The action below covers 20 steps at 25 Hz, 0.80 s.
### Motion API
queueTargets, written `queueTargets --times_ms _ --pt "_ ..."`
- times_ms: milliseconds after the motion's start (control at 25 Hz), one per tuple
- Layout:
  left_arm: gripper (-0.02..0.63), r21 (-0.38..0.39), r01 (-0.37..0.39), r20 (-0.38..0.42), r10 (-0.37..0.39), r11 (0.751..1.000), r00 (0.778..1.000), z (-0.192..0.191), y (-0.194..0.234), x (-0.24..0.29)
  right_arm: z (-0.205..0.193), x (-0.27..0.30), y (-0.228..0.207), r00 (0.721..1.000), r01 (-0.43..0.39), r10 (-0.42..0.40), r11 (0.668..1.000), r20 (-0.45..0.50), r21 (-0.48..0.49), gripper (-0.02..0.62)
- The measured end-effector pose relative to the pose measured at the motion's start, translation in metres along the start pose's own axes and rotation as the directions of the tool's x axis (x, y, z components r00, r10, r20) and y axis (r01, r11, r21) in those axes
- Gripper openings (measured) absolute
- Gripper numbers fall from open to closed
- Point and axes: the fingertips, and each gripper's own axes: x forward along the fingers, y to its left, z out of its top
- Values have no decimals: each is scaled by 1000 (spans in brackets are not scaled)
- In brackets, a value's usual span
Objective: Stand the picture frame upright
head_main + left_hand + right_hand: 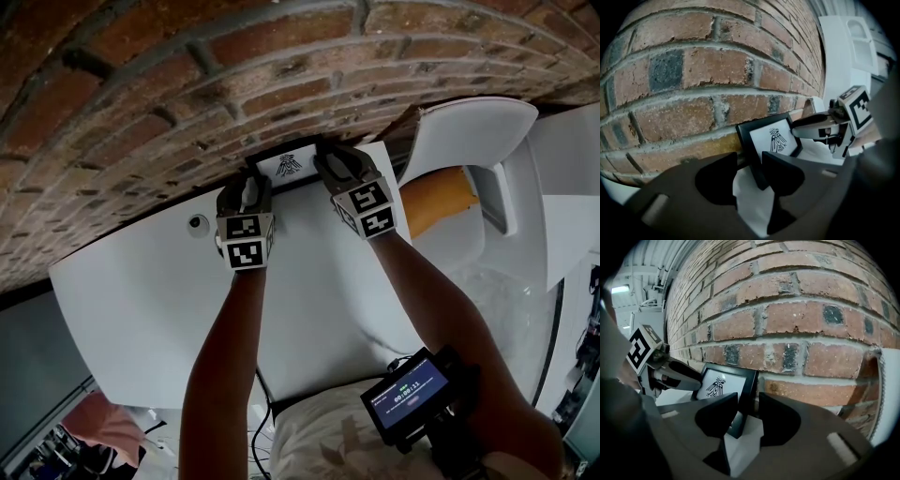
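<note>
Seen upright at the far edge of the bench (pixel 169 309): picture frame (pixel 288 166), close against the brick wall (pixel 187 84). Straddled at its left and right edges by left gripper (pixel 749 161) and right gripper (pixel 747 401), fingers released, gripping nothing. Could still be knocked over by dragging a finger across an edge on withdrawal (slim gaps either side), tipping it toward the near side or skewing it along the wall. Safer backed out straight.
</note>
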Motion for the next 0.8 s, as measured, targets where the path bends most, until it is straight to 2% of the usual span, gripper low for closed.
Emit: queueTargets --times_ms 440,800 --pt "167 -14 13 1 -13 1000 1000 -8 -4 -17 4 -17 1 1000 10 -10 1000 10 0 130" --pt "104 -29 38 59 -36 999 998 1 -15 -62 19 -46 15 999 1 -1 1000 43 -10 68"
